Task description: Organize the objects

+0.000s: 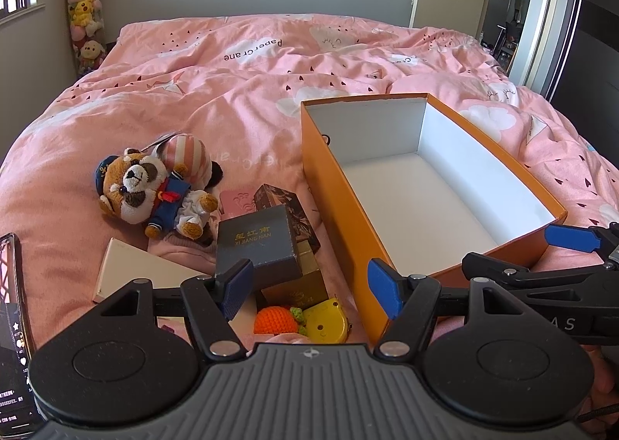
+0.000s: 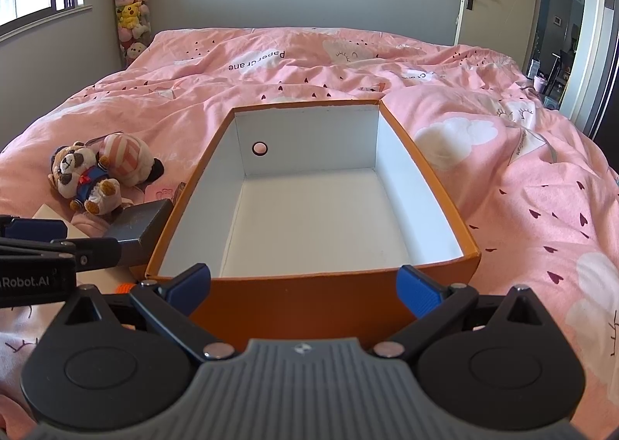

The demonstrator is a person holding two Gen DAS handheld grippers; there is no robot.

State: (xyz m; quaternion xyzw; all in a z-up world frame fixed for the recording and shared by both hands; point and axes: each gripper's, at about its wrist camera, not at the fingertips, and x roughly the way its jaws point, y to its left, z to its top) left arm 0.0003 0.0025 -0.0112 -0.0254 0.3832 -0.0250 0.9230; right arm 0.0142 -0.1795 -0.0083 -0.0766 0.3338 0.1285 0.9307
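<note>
Behind dark box: gold box half-hidden; phone cut off.

My left gripper tilts down and forward, its jaws standing well apart with nothing pressed between the blue pads. My right gripper tilts down much the same, its jaws spread as wide as they go and gripping nothing. The two sit close side by side: from the left one I see the right's blue fingertip and black linkage reaching in just to its right, and from the right one the left's black body juts in at its left. My right hand shows behind its gripper.
</note>
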